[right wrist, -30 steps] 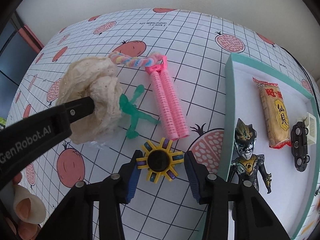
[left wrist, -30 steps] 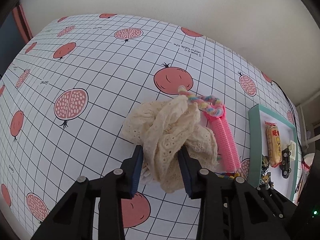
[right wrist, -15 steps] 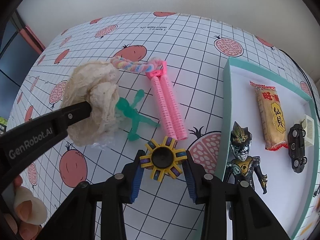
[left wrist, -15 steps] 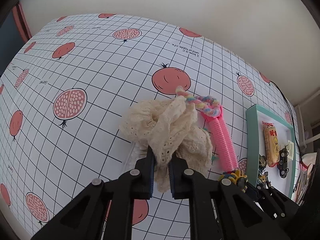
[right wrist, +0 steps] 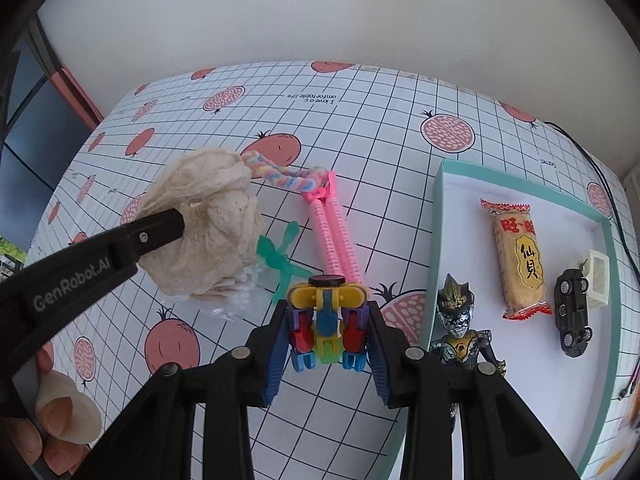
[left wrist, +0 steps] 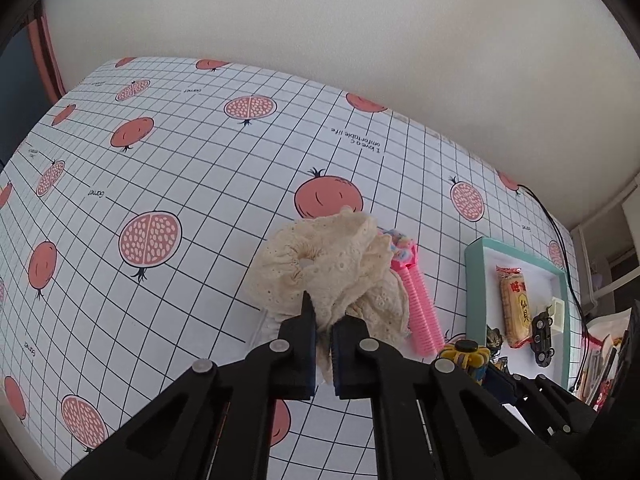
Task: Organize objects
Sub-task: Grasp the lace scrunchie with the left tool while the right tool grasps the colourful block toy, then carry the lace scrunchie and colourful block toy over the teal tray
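My left gripper [left wrist: 323,336] is shut on a bunched cream lace cloth [left wrist: 332,268], held up off the pomegranate-print tablecloth; the same cloth [right wrist: 208,232] shows at the left of the right wrist view, pinched by the left gripper's black finger. My right gripper [right wrist: 326,336] is shut on a colourful block spinner toy [right wrist: 326,320], lifted and tilted on edge. In the left wrist view the spinner toy [left wrist: 464,354] appears at lower right. A pink skipping rope [right wrist: 334,236] with a pastel braided cord and a green stretchy figure [right wrist: 282,260] lie on the table between them.
A teal-rimmed white tray [right wrist: 436,240] on the right holds a snack packet [right wrist: 518,260], a black toy car [right wrist: 574,320], a small white box [right wrist: 598,280] and an armoured action figure [right wrist: 460,328]. Crumpled clear plastic [right wrist: 236,300] lies under the cloth. A person's fingers [right wrist: 60,416] show at lower left.
The left gripper closed on the lace cloth and lifted it. The right gripper closed on the spinner toy, raised it off the table and tipped it on edge.
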Demonstrator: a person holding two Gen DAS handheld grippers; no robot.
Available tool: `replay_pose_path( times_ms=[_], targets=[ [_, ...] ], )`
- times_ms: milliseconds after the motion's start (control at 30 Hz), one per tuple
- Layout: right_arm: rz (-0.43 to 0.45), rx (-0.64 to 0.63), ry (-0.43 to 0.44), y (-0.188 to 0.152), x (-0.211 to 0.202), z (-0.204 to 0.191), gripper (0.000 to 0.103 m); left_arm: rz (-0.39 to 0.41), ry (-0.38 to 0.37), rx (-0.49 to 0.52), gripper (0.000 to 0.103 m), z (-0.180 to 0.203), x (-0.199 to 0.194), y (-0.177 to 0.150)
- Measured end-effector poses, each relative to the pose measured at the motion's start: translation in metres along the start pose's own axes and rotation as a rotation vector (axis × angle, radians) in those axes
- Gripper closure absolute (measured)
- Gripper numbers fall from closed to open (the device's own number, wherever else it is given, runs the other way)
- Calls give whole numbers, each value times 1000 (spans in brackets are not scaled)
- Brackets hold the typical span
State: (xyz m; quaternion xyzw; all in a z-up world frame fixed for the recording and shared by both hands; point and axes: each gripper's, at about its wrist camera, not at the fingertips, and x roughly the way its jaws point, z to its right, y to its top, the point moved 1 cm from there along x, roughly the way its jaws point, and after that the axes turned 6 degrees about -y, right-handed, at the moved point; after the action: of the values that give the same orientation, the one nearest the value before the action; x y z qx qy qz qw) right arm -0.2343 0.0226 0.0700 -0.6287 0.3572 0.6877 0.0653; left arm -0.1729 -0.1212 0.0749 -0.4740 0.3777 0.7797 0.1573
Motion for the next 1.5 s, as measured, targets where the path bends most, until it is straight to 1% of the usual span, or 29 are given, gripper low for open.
replay_pose_path(
  times_ms=[300, 433, 567, 700, 833, 1033, 1233, 1500],
  targets=[
    [49, 8, 8, 4, -20, 4, 65, 86, -10, 14, 97, 6, -33, 10],
    [54, 17, -2, 3, -23, 13, 65, 98, -18, 19, 97, 12, -37, 10],
    [63, 49, -8, 2, -29, 32, 65, 102, -30, 32, 97, 26, -38, 8],
    [69, 84, -27, 0, -35, 57, 65, 103, -47, 66, 97, 49, -39, 4],
    [74, 122, -50, -5, -42, 86, 65, 100, -79, 101, 97, 75, -39, -1],
    [86, 196, -81, -14, -55, 133, 65, 90, -124, 178, 97, 125, -39, -14],
    [94, 253, -123, -27, -68, 175, 65, 63, -167, 246, 97, 172, -32, -33],
    [95, 309, -165, -42, -77, 217, 65, 24, -200, 304, 97, 209, -19, -53]
  ],
)
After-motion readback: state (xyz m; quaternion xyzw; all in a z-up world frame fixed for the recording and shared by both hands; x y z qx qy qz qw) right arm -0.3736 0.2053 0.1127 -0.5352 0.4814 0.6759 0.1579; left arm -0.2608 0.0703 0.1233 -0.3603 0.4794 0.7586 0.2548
